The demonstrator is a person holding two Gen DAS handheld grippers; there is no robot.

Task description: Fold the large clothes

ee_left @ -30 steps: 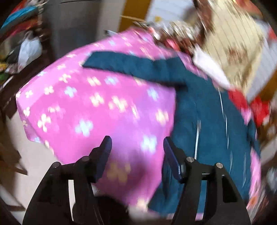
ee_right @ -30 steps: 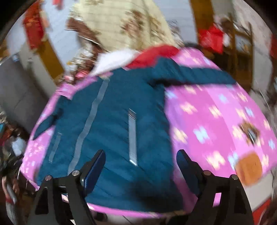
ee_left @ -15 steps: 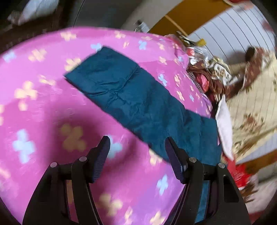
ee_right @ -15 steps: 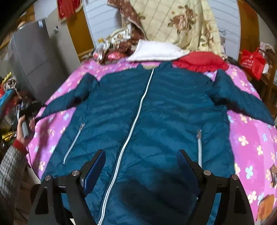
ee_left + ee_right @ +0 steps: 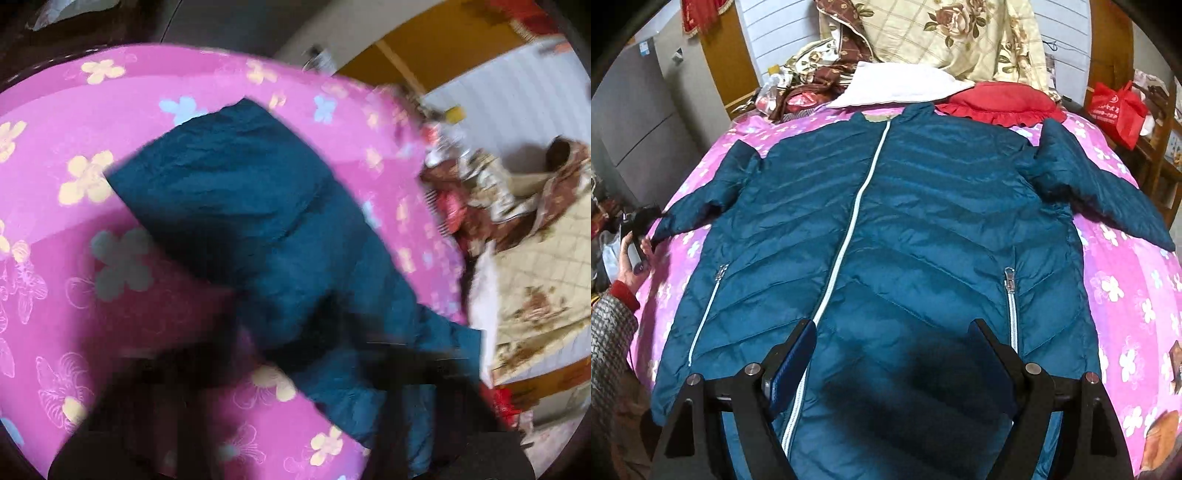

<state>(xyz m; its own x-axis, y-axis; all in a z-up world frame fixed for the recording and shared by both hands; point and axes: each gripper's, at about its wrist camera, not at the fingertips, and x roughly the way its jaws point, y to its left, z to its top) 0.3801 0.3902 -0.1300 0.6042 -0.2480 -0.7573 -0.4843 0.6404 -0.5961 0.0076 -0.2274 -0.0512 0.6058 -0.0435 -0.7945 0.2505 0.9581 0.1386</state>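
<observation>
a cluttered bedroom: a bed under a pink flowered sheet (image 5: 1137,295), pale slatted headboard behind, a floral quilt (image 5: 960,33) heaped against it, a white pillow (image 5: 901,86) and a red frilled cushion (image 5: 1001,101) at the head of the bed.

the teal puffer jacket (image 5: 923,229) lies flat on the sheet, front up, collar toward the pillow, white zip closed down the middle, both sleeves spread outward. only the right wrist view takes it in whole. there the right gripper (image 5: 894,354) hangs over the hem with its jaws wide apart and nothing between them. the same view catches the left gripper (image 5: 637,225) small and dark at the cuff of the jacket's sleeve on the picture's left, in a hand with a grey knit sleeve.

the left wrist view is smeared with blur and shows only that sleeve (image 5: 240,206) running diagonally over the sheet. the fingers are dark streaks at the bottom; the jaws have just been closing and are shut, but whether fabric is pinched between them i cannot tell.

bare sheet lies beyond both sleeves out to the bed's edges. a grey cabinet (image 5: 639,122) stands beyond one edge and a red bag (image 5: 1115,110) on wooden furniture beyond the other. the jacket is shiny, quilted in chevron ridges, softly creased.
</observation>
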